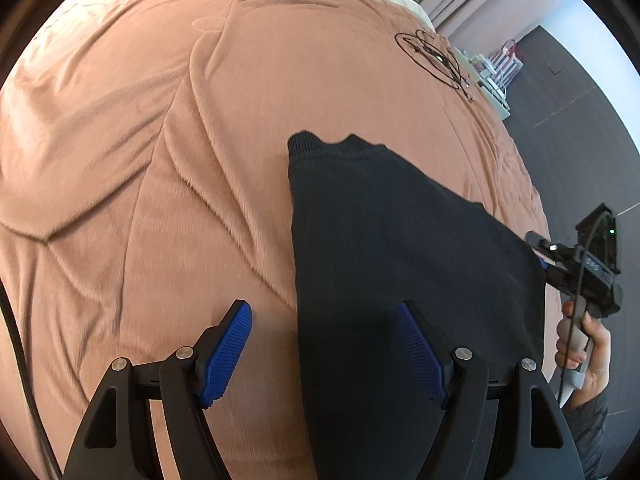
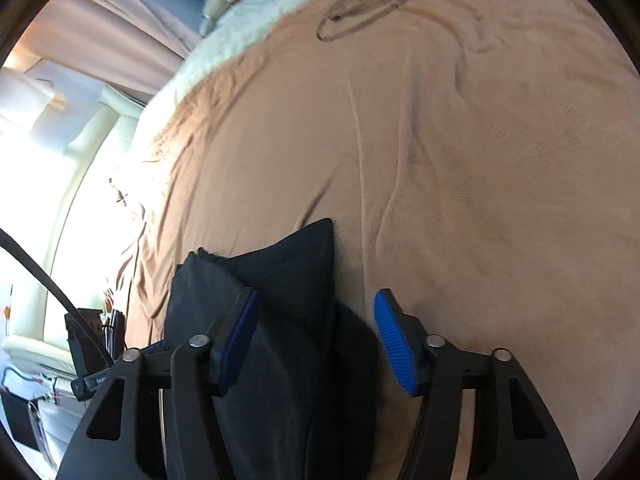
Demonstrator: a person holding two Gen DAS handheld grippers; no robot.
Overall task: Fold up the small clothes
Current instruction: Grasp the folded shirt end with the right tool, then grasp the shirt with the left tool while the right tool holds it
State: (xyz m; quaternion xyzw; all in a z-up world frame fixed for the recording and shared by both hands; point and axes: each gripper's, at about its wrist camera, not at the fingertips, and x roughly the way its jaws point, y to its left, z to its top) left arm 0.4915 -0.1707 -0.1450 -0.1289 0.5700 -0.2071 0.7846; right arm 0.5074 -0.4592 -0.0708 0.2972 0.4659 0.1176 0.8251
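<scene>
Both tongs, left (image 1: 324, 354) and right (image 2: 316, 344), stand spread over the dark garment (image 1: 400, 248), pinching nothing. Garment lies partly folded on the bedspread (image 1: 160, 160); further folds remain.

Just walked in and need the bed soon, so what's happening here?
A person with a gripper in each hand is folding a dark garment on the orange bedspread. The left gripper stands open over the garment's near edge. The right gripper is open too, its jaws apart with cloth between them but not pinched. The garment lies partly folded.
</scene>
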